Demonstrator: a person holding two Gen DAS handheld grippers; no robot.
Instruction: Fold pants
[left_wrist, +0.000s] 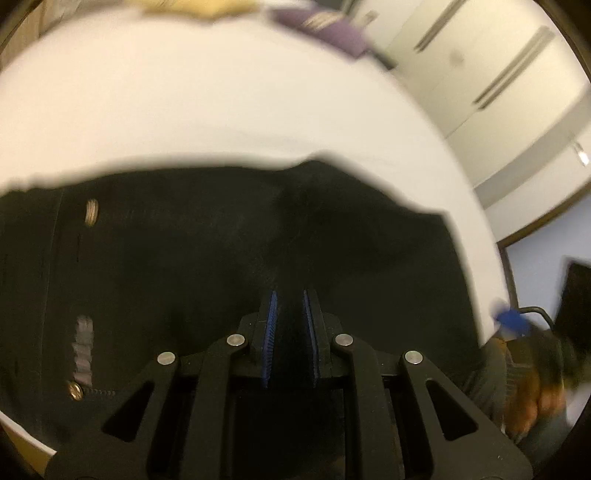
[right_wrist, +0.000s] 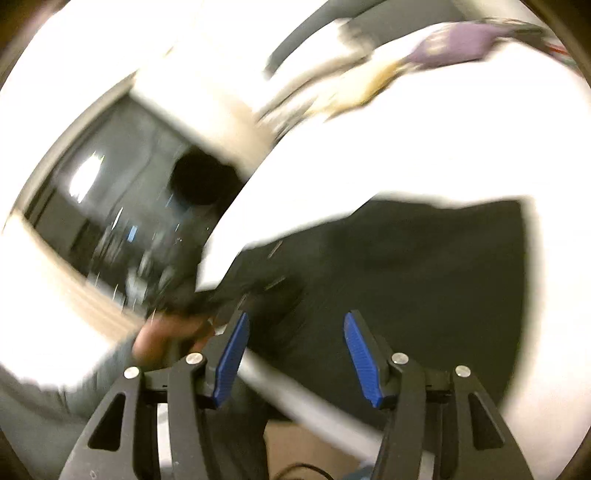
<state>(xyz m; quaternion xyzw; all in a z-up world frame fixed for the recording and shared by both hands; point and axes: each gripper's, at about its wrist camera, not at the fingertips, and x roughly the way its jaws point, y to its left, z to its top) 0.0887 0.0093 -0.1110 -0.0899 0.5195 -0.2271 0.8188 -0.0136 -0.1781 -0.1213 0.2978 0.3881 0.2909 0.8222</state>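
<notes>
Black pants (left_wrist: 229, 266) of matte woven cloth are spread on a smooth white surface (left_wrist: 221, 103), with ribbed metal buttons (left_wrist: 91, 212) seen along one edge. A fold of the dark cloth is pinched between the ridged blue pads of the left tongs (left_wrist: 290, 317). The right tongs (right_wrist: 295, 332) are held wide apart above the pants, gripping nothing.

Pants spread at the near edge of the table

The pants (left_wrist: 221, 277) are laid on the table (left_wrist: 221, 110) along its near edge, a fold pinched in the left gripper (left_wrist: 291, 295); two garments (left_wrist: 332, 29) are left at the far edge, well apart, and the right gripper (right_wrist: 295, 325) is held spread above the near edge.
</notes>
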